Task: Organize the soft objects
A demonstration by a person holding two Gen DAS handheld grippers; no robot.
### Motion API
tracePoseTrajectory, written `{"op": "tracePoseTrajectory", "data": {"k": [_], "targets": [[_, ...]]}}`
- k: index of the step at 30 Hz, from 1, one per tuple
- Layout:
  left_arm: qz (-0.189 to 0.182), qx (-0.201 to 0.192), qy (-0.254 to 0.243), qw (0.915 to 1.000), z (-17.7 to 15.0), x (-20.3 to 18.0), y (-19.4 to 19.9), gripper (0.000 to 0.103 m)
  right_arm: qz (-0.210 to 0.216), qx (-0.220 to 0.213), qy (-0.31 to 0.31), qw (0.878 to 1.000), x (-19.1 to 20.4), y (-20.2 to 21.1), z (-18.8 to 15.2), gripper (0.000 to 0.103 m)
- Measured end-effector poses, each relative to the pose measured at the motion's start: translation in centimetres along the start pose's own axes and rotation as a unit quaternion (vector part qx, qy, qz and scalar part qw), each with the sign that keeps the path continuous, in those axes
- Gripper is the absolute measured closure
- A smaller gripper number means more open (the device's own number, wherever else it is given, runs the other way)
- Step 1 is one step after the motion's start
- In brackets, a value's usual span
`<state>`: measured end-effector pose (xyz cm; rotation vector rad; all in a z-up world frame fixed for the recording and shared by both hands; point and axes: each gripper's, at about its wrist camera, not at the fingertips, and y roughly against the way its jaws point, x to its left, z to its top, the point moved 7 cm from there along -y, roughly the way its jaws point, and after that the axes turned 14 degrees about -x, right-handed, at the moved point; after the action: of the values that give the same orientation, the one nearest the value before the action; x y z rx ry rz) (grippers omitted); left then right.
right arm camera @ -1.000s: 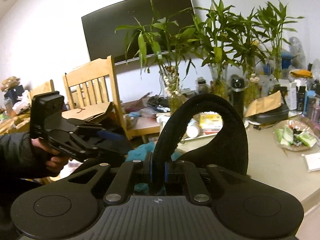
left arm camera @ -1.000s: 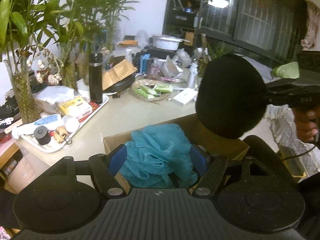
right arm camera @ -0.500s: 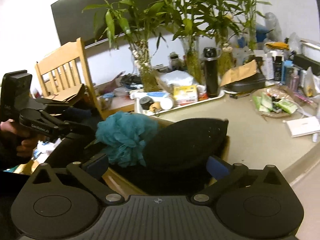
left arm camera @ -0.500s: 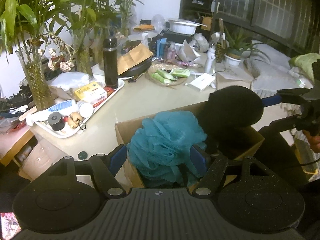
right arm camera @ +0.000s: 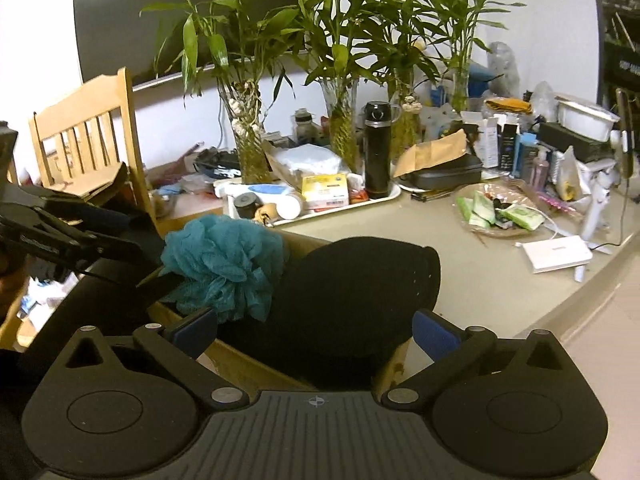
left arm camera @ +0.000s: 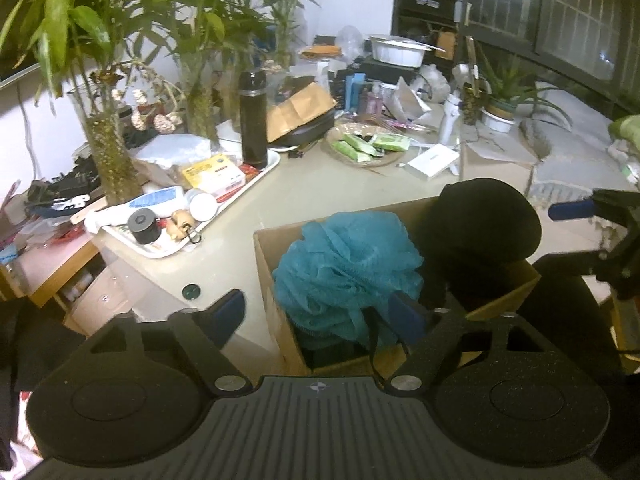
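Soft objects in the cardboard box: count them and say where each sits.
2. The teal mesh bath pouf fills the cardboard box's left side; the black cushion leans at its right, sticking above the rim. Others may lie hidden underneath.

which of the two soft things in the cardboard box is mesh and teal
The teal mesh bath pouf, at the left side of the cardboard box in the left wrist view. The other, a smooth black fabric cushion, sits to its right.
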<state>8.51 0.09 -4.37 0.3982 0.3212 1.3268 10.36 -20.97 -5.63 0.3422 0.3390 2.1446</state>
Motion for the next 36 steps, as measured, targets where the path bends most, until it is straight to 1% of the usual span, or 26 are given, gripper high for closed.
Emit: {"op": "tracePoseTrajectory", "data": {"k": [3, 5, 6, 8, 11, 14, 18, 21, 27, 32, 36], "targets": [[0.009, -0.006, 0.003, 0.9999, -0.1, -0.1, 0.5, 0.02, -0.008, 0.008, 0.009, 1.0, 0.9, 0.2, -0.7, 0.0], [0.012, -0.008, 0.01, 0.9999, -0.3, -0.1, 0.9, 0.016, -0.011, 0.014, 0.011, 1.0, 1.4, 0.3, -1.2, 0.0], [0.013, -0.007, 0.013, 0.9998, -0.5, -0.2, 1.0, 0.014, -0.011, 0.019, 0.01, 1.0, 1.6, 0.3, -1.6, 0.0], [0.018, 0.001, 0.017, 0.9997, -1.0, -0.2, 1.1, 0.0, -0.012, 0.029, 0.006, 0.999, 2.0, 0.1, -2.1, 0.0], [0.03, 0.013, 0.01, 0.9994, -1.8, -0.5, 1.1, 0.0, -0.023, 0.047, -0.003, 0.999, 2.5, 0.0, -3.0, 0.0], [0.038, 0.015, 0.005, 0.9991, -2.5, -0.7, 1.3, 0.0, -0.039, 0.06, -0.016, 0.997, 2.8, 0.0, -3.7, 0.0], [0.039, 0.03, 0.026, 0.9985, -3.6, -0.7, 1.1, 0.0, -0.062, 0.081, -0.036, 0.994, 2.8, -0.2, -5.0, 0.0], [0.046, 0.039, 0.028, 0.9978, -4.1, -0.9, 1.0, 0.0, -0.079, 0.091, -0.048, 0.992, 2.7, -0.3, -5.8, 0.0], [0.065, 0.052, 0.018, 0.9964, -4.6, -1.2, 1.1, 0.0, -0.093, 0.096, -0.068, 0.989, 2.3, -0.4, -6.5, 0.0], [0.055, 0.06, 0.024, 0.9964, -4.9, -1.3, 1.1, 0.0, -0.095, 0.098, -0.073, 0.988, 2.1, -0.4, -6.5, 0.0], [0.054, 0.062, 0.017, 0.9965, -4.9, -1.6, 0.9, 0.0, -0.096, 0.1, -0.075, 0.988, 2.0, -0.4, -6.6, 0.0]]}}
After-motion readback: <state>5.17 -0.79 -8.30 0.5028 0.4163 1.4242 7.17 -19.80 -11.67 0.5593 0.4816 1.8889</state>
